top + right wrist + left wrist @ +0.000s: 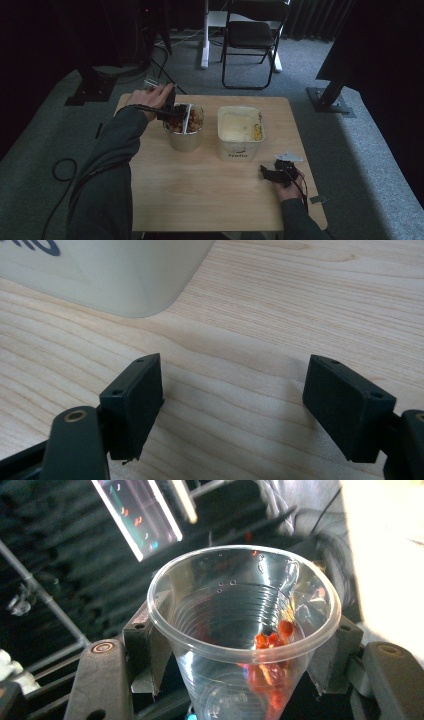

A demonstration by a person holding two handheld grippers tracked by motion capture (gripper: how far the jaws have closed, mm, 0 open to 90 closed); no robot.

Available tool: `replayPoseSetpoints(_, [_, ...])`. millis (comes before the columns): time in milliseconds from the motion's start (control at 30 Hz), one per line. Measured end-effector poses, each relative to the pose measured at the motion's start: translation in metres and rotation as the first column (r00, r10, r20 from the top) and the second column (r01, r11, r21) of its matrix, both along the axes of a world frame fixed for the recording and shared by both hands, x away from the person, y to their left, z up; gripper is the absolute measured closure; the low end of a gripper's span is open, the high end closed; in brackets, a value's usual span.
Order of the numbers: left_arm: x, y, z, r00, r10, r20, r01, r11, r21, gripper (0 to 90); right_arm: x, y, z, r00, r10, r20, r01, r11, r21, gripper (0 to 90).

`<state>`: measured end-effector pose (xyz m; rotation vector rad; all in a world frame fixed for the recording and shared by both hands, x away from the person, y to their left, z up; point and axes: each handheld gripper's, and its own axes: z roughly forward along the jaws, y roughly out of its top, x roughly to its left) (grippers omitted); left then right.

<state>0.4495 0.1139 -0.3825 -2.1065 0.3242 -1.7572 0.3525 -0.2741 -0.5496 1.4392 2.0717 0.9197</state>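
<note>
1. Grey carpet and a black chair (252, 37) lay beyond the wooden bench (200, 195).
2. Left gripper (176, 112) – arm stretched forward, hand tipped over the metal pot (183, 136) – pinched a clear plastic cup (245, 630) holding red bits.
3. Right gripper (267, 172) rested low beside the cream container (240, 132), fingers (137, 400) spread, nothing between them.

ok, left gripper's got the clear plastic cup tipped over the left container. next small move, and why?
Probably tip the clear plastic cup a little further. The left gripper is clamped on it over the round cream container, which already holds reddish-brown food, yet a few red pieces cling to the cup's inner wall. The right gripper rests open on the wooden table, beside the square cream container.
</note>
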Motion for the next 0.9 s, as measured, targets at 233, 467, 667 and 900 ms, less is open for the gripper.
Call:
replayPoseSetpoints(233, [0.0005, -0.0042, -0.0027, 0.9997, -0.013, 0.021, 0.012, 0.9995, 0.028, 36.8, 0.0001, 0.0, 0.0, 1.0, 0.001, 0.0, -0.001, 1.0, 0.0, 23.5])
replayPoseSetpoints(467, [0.0012, -0.0064, -0.0033, 0.9998, 0.003, 0.017, -0.003, 0.9999, 0.016, 36.9, 0.0, 0.0, 0.0, 1.0, 0.0, 0.0, 0.0, 1.0, 0.0, 23.5])
replayPoseSetpoints(667, [0.0021, -0.0043, -0.0035, 0.9997, 0.007, 0.024, -0.008, 0.9997, 0.024, 36.8, 0.0001, 0.0, 0.0, 1.0, 0.001, 0.0, -0.001, 1.0, 0.0, 23.5])
replayPoseSetpoints(900, [-0.0001, -0.006, -0.0028, 0.9998, -0.013, 0.012, 0.013, 0.9999, 0.005, 36.6, 0.0002, 0.0001, 0.0, 1.0, 0.002, 0.001, -0.002, 1.0, 0.0, 23.5])
